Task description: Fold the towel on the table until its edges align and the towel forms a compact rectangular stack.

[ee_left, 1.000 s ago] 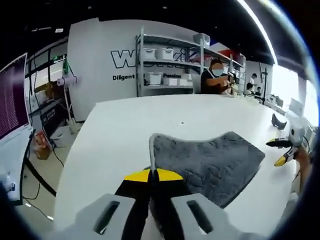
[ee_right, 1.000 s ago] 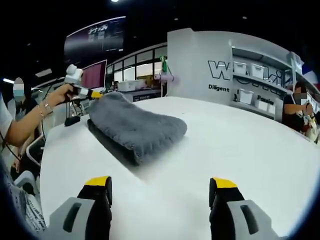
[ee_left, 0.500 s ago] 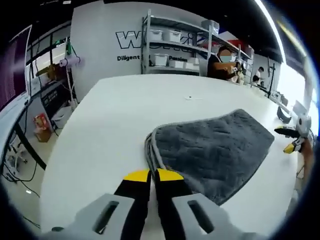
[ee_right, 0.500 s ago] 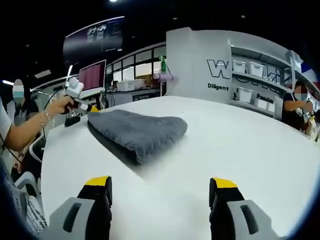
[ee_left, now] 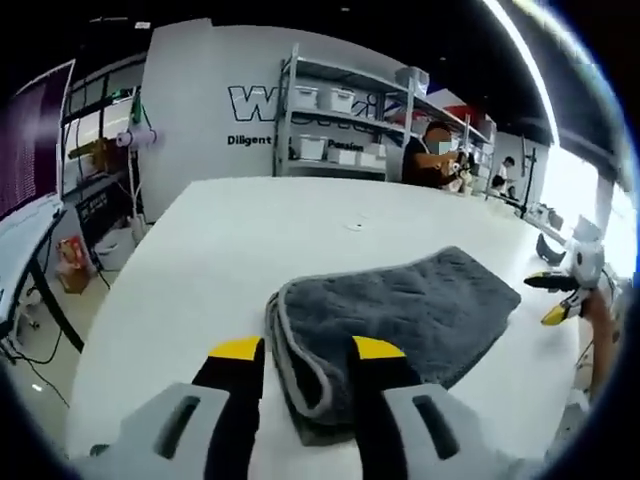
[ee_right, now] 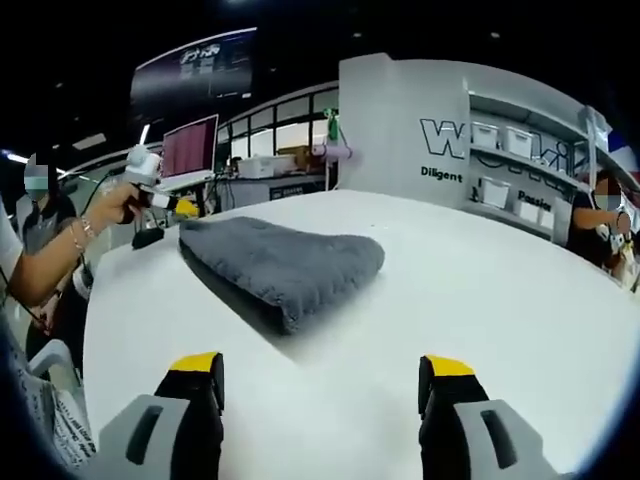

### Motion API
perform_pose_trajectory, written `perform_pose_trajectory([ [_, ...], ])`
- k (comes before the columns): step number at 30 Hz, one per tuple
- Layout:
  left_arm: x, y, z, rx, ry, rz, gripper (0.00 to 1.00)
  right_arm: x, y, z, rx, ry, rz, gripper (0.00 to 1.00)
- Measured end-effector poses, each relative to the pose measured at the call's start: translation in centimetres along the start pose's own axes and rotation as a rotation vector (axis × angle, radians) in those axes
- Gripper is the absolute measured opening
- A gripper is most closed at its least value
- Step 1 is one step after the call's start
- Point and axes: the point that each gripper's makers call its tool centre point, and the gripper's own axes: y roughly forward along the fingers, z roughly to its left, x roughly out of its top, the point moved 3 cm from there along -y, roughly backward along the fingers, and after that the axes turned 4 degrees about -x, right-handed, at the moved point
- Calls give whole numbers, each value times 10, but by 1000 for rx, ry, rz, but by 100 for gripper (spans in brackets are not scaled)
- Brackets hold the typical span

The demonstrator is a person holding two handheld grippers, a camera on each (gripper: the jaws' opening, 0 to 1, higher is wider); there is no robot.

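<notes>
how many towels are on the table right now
1. A single gray towel lies folded on the white table, just ahead of the left gripper with its open fingers, and farther off from the right gripper. Another could be hidden outside both views.

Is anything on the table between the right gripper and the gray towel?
Nothing visible. In the right gripper view, only bare white table lies between the open right gripper and the folded gray towel.
</notes>
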Motion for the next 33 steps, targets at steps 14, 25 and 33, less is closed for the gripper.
perform_pose_trajectory([
  [14, -58, 13, 8, -52, -109, 79, 53, 1, 6, 10, 11, -32, 35, 83],
  [25, -39, 5, 2, -56, -16, -42, 60, 10, 7, 14, 6, -48, 46, 83],
  [33, -9, -34, -38, -102, 101, -162, 62, 19, 2, 17, -3, -49, 24, 83],
])
